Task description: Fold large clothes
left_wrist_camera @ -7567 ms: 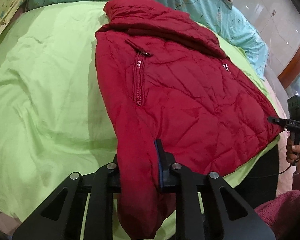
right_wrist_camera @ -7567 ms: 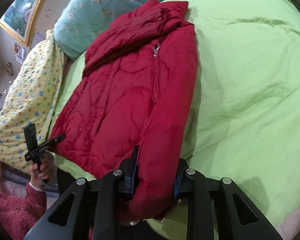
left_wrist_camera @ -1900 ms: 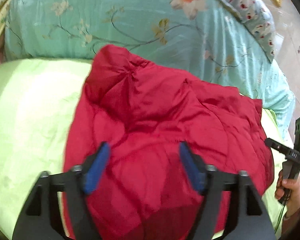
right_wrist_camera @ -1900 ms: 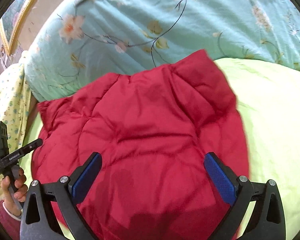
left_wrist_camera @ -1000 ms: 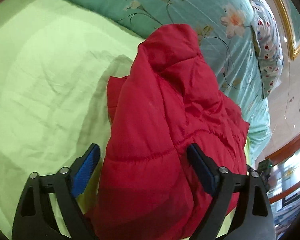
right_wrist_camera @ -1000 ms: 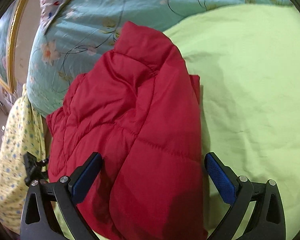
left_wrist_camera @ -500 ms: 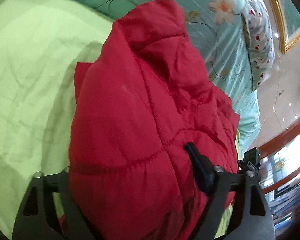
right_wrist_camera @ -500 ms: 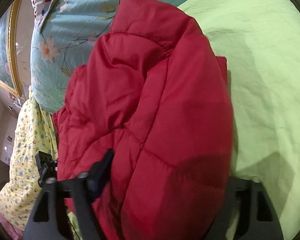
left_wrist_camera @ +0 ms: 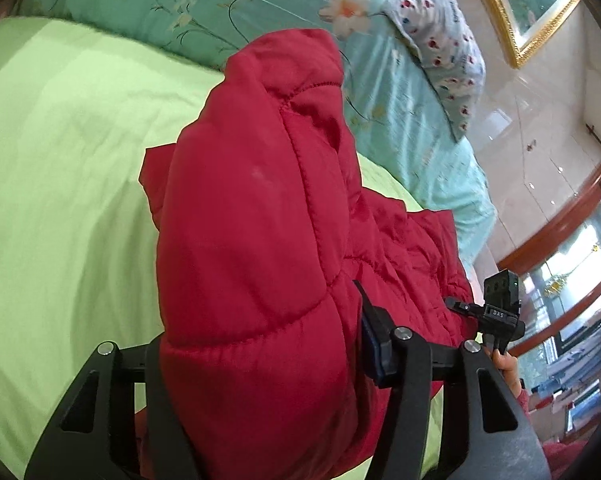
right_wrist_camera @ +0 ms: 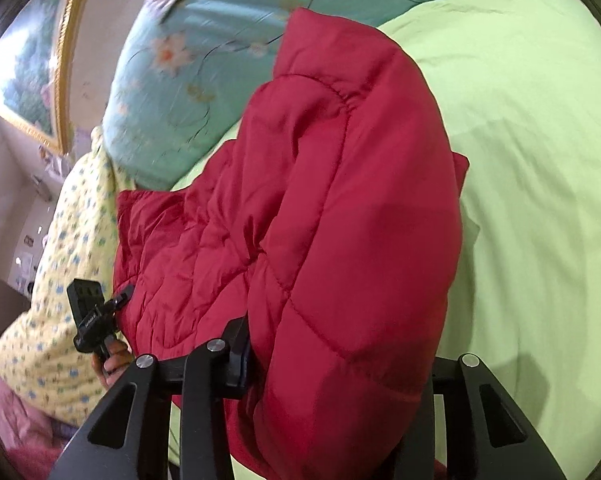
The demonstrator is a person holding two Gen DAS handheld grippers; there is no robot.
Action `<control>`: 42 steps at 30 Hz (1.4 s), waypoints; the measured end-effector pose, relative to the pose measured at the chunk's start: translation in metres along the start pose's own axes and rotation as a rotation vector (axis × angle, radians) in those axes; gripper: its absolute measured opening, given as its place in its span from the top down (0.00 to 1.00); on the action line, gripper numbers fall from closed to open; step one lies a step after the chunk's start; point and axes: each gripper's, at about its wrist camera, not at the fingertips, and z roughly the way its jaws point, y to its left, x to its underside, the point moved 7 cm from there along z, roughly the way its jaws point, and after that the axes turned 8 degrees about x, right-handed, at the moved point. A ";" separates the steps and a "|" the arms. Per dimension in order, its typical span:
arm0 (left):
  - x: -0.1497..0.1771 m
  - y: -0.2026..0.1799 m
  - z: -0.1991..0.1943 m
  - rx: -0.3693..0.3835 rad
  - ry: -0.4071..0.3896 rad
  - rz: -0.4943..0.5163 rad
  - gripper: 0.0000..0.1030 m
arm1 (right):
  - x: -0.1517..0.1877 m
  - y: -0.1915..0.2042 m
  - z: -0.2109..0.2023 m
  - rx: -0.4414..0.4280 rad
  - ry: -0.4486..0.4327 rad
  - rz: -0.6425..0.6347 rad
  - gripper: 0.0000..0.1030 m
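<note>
A bulky fold of the red quilted puffer jacket (left_wrist_camera: 256,248) is clamped in the left gripper (left_wrist_camera: 260,360) at the lower centre of the left wrist view; the jaws have just been closing, and the padding bulges over and hides the left finger. In the right wrist view the same jacket (right_wrist_camera: 352,220) is grasped by the right gripper (right_wrist_camera: 340,364) at the lower centre, its jaws likewise having just been closing on a thick padded roll. The jacket is held up over the lime-green bed sheet (left_wrist_camera: 60,168), with its far end draped toward the teal floral quilt (left_wrist_camera: 228,4) in the upper part of the frame. A yellow dotted blanket (right_wrist_camera: 64,264) is seen at the left of the right wrist view. No containers are seen in either view.
</note>
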 end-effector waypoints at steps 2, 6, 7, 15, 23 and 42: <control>0.017 -0.003 -0.011 0.011 0.006 -0.011 0.46 | 0.018 0.000 -0.010 -0.012 0.005 0.008 0.61; 0.054 -0.004 -0.032 0.043 0.021 -0.043 0.46 | 0.055 -0.003 -0.027 -0.029 0.002 0.027 0.60; 0.061 -0.004 -0.034 0.042 0.027 -0.042 0.46 | 0.059 -0.003 -0.028 -0.031 0.000 0.031 0.60; 0.071 0.012 -0.024 -0.098 0.021 0.009 0.37 | 0.062 -0.008 -0.017 0.060 -0.035 0.037 0.41; 0.069 0.009 -0.034 -0.243 0.038 0.103 0.23 | 0.065 -0.014 -0.026 0.117 -0.052 0.038 0.26; 0.061 -0.024 -0.100 -0.405 -0.131 0.246 0.20 | 0.060 0.015 -0.084 0.303 -0.302 -0.080 0.20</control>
